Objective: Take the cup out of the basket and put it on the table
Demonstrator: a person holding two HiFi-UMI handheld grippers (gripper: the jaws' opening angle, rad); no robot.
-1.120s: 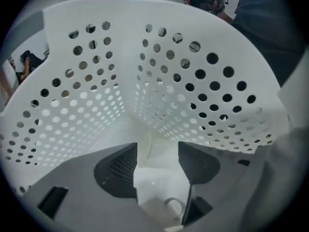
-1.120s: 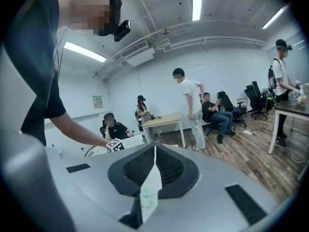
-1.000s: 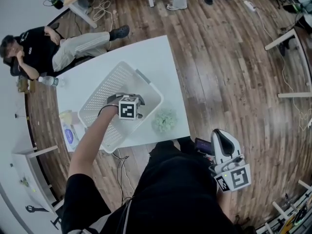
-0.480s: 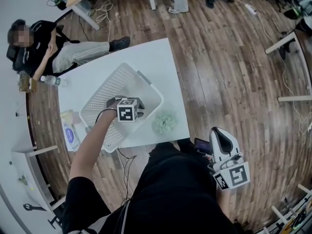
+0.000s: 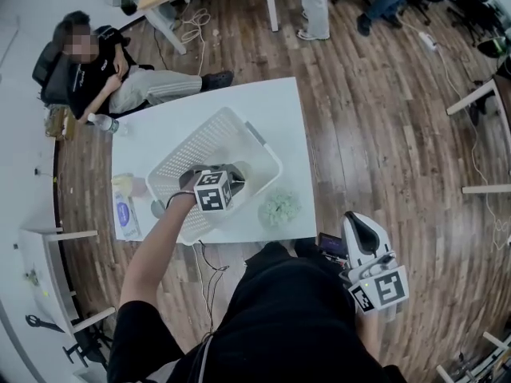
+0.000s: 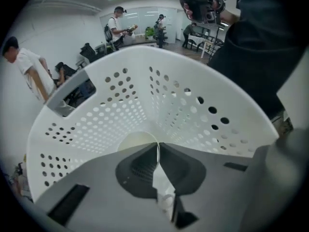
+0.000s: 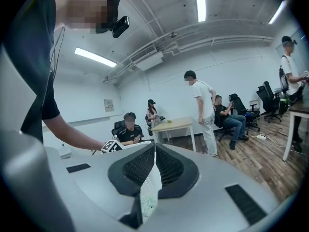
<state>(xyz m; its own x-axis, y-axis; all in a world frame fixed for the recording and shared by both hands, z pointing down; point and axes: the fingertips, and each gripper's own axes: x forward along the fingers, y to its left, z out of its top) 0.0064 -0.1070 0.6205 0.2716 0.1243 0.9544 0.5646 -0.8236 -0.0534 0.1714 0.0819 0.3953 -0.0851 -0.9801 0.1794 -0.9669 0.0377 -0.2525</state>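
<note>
A: Left gripper is down inside the basket. Its jaws have just been closing and now they're clamped nearly flat together. What's in there?
B: The cup, by the look of it. Just a thin sliver of its wall runs in between them, and the pale round of its rim shows right at the tips, a touch left of the jaw line. It sits low in the basket, well under the rim.
A: So a pinch on one side only. What worries you?
B: That grip. A thin wall held by one edge can slide out or fold, and then the cup drops back in. It could also swing and catch the perforated wall just ahead on the way up.
A: And the basket itself?
B: Light plastic, I'd judge, with nothing pinning it. The right gripper is closed on nothing, off by the person's side, well away from the table. Snag that wall and the whole basket may tip or slide.
A: Landing room?
B: Bare white beyond the basket, though a green crumpled wad sits near the front corner, so steer clear of it
</note>
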